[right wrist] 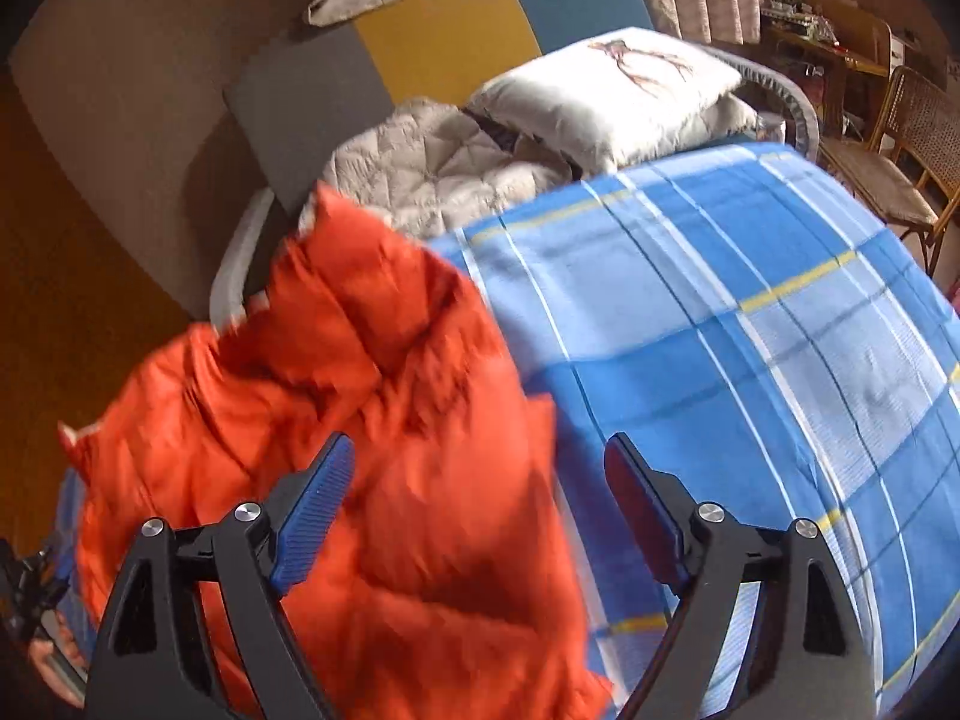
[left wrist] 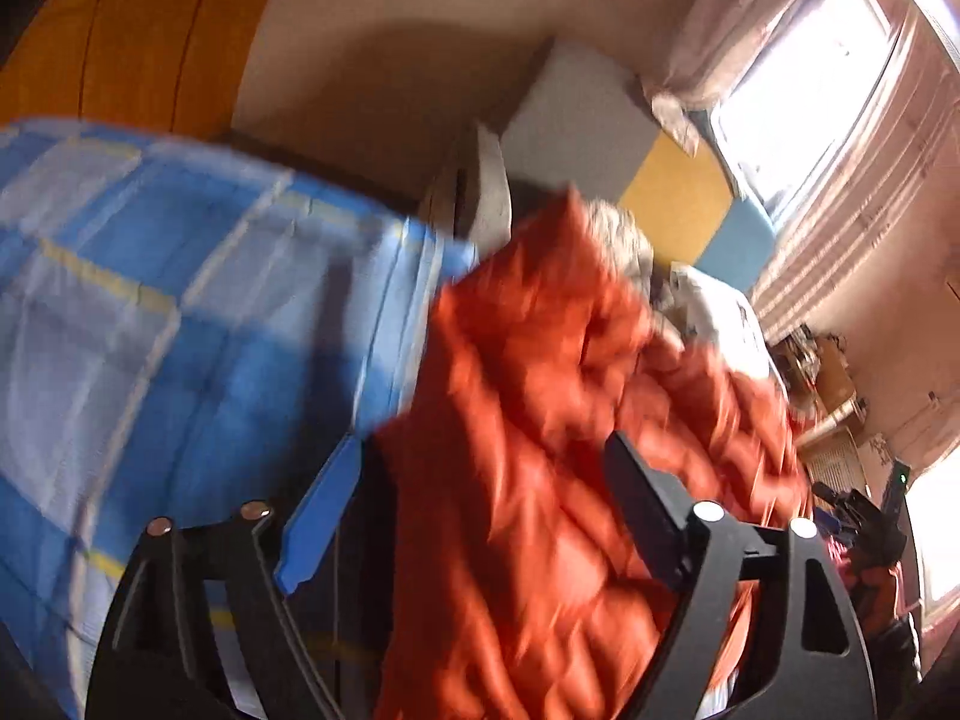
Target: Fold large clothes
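An orange puffy jacket [left wrist: 540,420] lies bunched on the blue checked bedspread [left wrist: 150,300]. It is blurred in both views. My left gripper [left wrist: 474,510] is open, and the jacket fills the gap between its fingers. In the right wrist view the jacket [right wrist: 360,450] lies at the left on the bedspread [right wrist: 750,360]. My right gripper [right wrist: 480,504] is open, and the jacket's right edge lies between its fingers. I cannot tell whether either gripper touches the cloth.
A grey quilted blanket [right wrist: 432,174] and a white pillow [right wrist: 612,96] lie at the head of the bed. A grey, yellow and blue headboard [right wrist: 456,30] stands behind. A wicker chair [right wrist: 900,150] and desk stand at the right, by a curtained window [left wrist: 810,78].
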`<state>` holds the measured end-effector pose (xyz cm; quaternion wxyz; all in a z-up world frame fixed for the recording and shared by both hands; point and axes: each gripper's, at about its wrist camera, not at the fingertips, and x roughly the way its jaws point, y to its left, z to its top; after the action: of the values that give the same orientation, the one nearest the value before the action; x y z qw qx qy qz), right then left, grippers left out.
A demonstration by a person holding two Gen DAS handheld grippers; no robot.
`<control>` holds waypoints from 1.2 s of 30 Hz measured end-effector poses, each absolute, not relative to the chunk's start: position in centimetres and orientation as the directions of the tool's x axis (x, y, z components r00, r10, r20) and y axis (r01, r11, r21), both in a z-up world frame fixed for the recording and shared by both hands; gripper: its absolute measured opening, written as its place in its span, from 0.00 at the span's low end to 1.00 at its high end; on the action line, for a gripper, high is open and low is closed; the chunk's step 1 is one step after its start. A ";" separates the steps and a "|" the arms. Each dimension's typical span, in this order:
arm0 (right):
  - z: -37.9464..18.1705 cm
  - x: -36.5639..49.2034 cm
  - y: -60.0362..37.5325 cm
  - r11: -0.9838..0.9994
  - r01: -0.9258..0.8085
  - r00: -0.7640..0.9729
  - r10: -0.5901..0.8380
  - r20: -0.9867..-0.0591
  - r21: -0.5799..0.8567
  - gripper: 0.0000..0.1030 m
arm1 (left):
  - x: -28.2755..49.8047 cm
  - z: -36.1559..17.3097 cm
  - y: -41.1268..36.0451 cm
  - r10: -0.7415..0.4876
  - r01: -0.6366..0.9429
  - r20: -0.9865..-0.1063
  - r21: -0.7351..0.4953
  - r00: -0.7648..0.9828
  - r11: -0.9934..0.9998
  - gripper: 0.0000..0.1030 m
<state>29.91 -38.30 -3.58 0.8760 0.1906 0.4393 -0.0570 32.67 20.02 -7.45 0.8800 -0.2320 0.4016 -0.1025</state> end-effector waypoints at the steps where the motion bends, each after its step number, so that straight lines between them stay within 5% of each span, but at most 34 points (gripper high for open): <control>1: -4.2 29.3 -38.3 0.922 0.265 0.598 0.073 -0.799 0.282 0.80 | 32.4 -8.2 19.8 -0.379 -0.001 -0.665 -0.496 0.643 0.868 0.68; 4: -5.8 28.0 -38.3 0.918 0.259 0.579 0.100 -0.809 0.299 0.72 | 31.2 -10.3 18.9 -0.427 0.014 -0.671 -0.528 0.607 0.849 0.62; 6: -6.2 27.5 -38.2 0.916 0.253 0.576 0.116 -0.810 0.311 0.62 | 30.8 -10.8 18.6 -0.446 0.023 -0.663 -0.544 0.601 0.839 0.49; 8: -6.3 27.4 -37.9 0.914 0.238 0.576 0.139 -0.806 0.328 0.47 | 30.8 -10.7 18.2 -0.458 0.035 -0.651 -0.553 0.605 0.832 0.24; 10: -5.9 27.4 -37.5 0.917 0.227 0.580 0.143 -0.802 0.327 0.32 | 30.6 -10.1 17.8 -0.455 0.049 -0.645 -0.544 0.614 0.837 0.13; 14: -4.8 27.1 -36.9 0.924 0.207 0.590 0.143 -0.795 0.320 0.17 | 30.2 -8.6 17.8 -0.455 0.068 -0.630 -0.539 0.630 0.840 0.06; 30: -2.0 19.4 -37.4 0.943 0.124 0.571 0.186 -0.799 0.308 0.11 | 22.6 -6.1 20.5 -0.477 0.093 -0.618 -0.547 0.625 0.832 0.06; 32: -2.5 19.3 -37.1 0.951 0.126 0.565 0.164 -0.808 0.281 0.12 | 22.8 -6.1 20.0 -0.416 0.072 -0.654 -0.485 0.632 0.872 0.17; 33: -2.7 19.5 -37.1 0.951 0.132 0.569 0.158 -0.807 0.279 0.14 | 23.0 -6.0 19.9 -0.405 0.068 -0.654 -0.477 0.639 0.876 0.19; 35: -2.7 19.8 -37.0 0.953 0.152 0.581 0.128 -0.804 0.262 0.29 | 23.5 -5.3 20.3 -0.353 0.028 -0.644 -0.457 0.679 0.889 0.43; 36: -2.5 20.0 -36.8 0.960 0.162 0.591 0.089 -0.802 0.226 0.45 | 23.6 -4.8 20.4 -0.345 0.029 -0.629 -0.456 0.697 0.889 0.45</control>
<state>20.05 -36.82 -2.48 0.8810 0.1390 0.4518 -0.0209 23.60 20.40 -4.83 0.8967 -0.2107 0.3752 -0.1042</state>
